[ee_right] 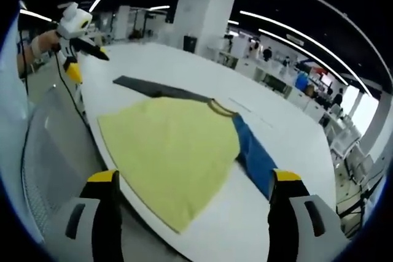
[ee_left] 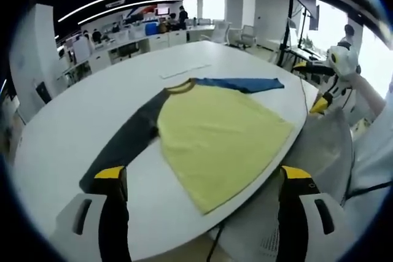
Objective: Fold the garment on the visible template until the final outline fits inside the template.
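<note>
Left gripper view: the left gripper (ee_left: 206, 179), jaws wide and empty, faces the shirt (ee_left: 218, 133) spread flat on the white table (ee_left: 80, 115) — no fold made. Right gripper view: the right gripper (ee_right: 193, 179) gapes too — all folding remains.

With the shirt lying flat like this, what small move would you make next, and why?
Probably bring the left gripper down to the dark sleeve and fold it over the yellow body. The shirt lies spread flat and unfolded, both sleeves stretched out sideways, the hem at the table edge. Both grippers are open and hold nothing, above the near edge.
</note>
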